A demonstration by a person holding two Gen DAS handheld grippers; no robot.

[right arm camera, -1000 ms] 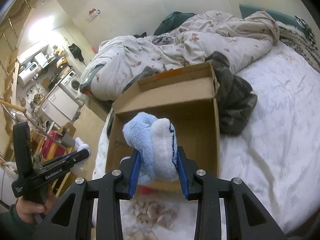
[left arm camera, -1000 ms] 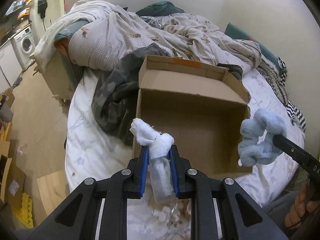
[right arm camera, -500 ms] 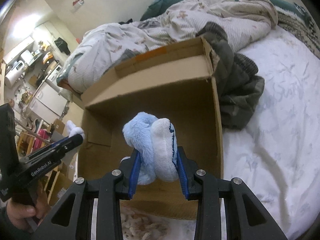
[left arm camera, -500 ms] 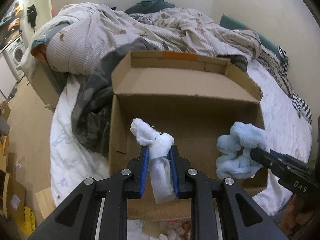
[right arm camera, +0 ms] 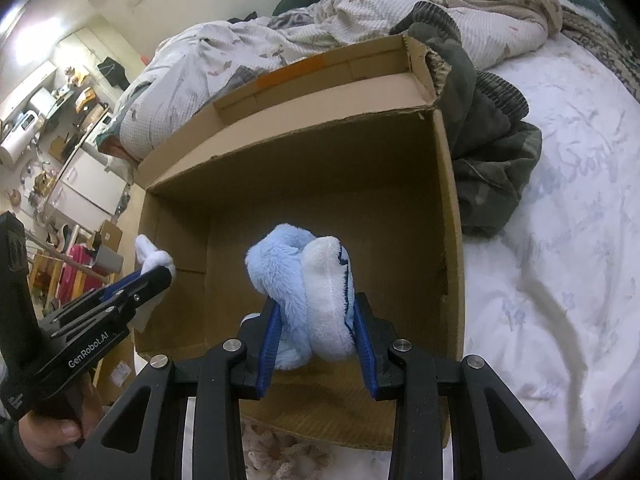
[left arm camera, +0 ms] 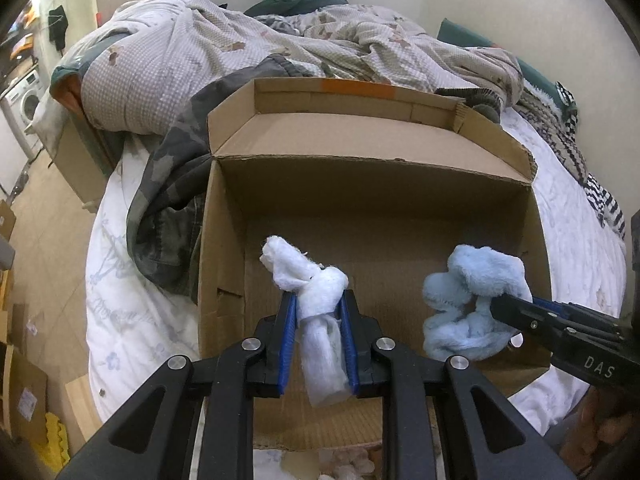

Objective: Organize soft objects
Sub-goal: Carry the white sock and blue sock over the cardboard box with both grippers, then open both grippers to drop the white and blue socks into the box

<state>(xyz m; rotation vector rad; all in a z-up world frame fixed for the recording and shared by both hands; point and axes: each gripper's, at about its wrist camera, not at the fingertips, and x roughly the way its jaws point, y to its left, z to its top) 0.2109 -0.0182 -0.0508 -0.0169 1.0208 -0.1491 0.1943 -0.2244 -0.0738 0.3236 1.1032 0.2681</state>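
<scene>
cardboard box sits open on the bed. we see our left gripper pinching a white soft toy and our right gripper clamped on a blue plush, both held over the box's inside.

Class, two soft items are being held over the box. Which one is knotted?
The white cloth, shut in the left gripper, has a knot above the fingers. The blue plush in the right gripper is fluffy and unknotted.
</scene>
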